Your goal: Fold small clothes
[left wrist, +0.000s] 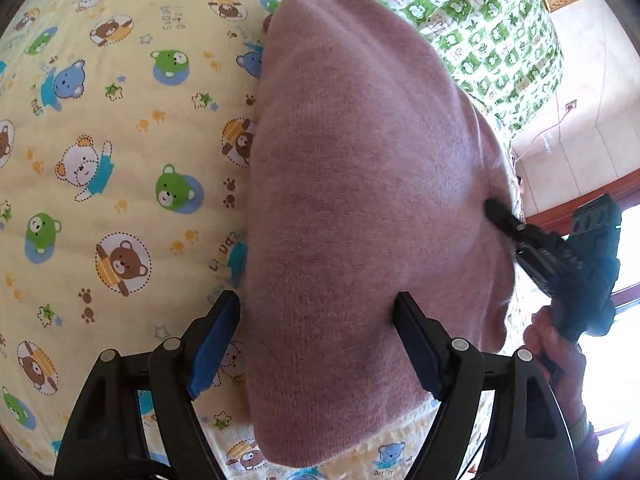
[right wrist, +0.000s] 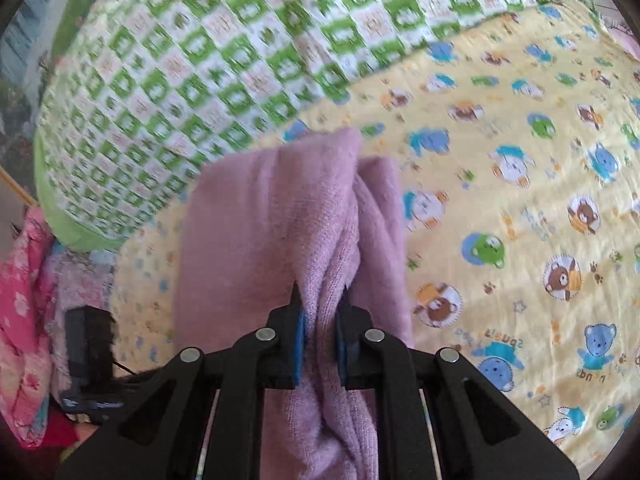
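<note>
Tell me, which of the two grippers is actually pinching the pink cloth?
The right hand-held gripper: its jaws are closed on a bunched fold of the pink cloth. The left hand-held gripper stands wide open over it.

Left wrist view: looks steeply down along its spread fingers, close over the pink garment (left wrist: 360, 200) on the bear-print sheet (left wrist: 100, 160).
Right wrist view: faces forward and down, very near the same garment (right wrist: 256, 220).
Shared scene: garment, bear-print sheet (right wrist: 520, 200), green checked quilt (left wrist: 480, 32) (right wrist: 200, 60).
Cross-view: the right gripper (left wrist: 494, 210) appears at the left view's right edge.
</note>
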A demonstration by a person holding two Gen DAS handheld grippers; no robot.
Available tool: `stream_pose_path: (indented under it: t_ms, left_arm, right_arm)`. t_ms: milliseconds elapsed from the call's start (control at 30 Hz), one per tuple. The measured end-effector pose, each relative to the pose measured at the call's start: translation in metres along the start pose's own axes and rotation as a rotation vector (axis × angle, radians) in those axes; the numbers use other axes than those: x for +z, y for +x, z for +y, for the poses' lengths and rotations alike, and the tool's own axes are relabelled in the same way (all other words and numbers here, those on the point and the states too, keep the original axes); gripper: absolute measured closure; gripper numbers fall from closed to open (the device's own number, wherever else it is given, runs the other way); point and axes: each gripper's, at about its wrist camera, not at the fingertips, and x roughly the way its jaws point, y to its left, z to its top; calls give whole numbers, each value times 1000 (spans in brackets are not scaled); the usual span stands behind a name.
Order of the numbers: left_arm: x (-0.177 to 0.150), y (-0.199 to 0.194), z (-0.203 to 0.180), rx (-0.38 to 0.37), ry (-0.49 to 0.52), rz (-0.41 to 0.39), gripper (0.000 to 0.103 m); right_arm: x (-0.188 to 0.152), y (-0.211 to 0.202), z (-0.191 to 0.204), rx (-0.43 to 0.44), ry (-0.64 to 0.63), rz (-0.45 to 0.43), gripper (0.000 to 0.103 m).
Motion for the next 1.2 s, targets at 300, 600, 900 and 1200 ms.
stream_pose_path:
  t_ms: [300, 600, 900, 1200]
  left_arm:
    - [-5, -2, 2, -1, -12, 3, 24]
    - [-26, -10, 5, -6, -29, 17, 24]
    - [-28, -10, -5, 18, 8, 29, 24]
    - [16, -20, -1, 23, -11, -28, 24]
  right_arm:
    - [-14, -21, -5, 6, 43, -14, 55]
    - [-65, -29, 2, -173, -63, 52, 38]
    - [-77, -31, -20, -223, -18, 94, 38]
    - [-24, -20, -6, -44, 22, 11, 29]
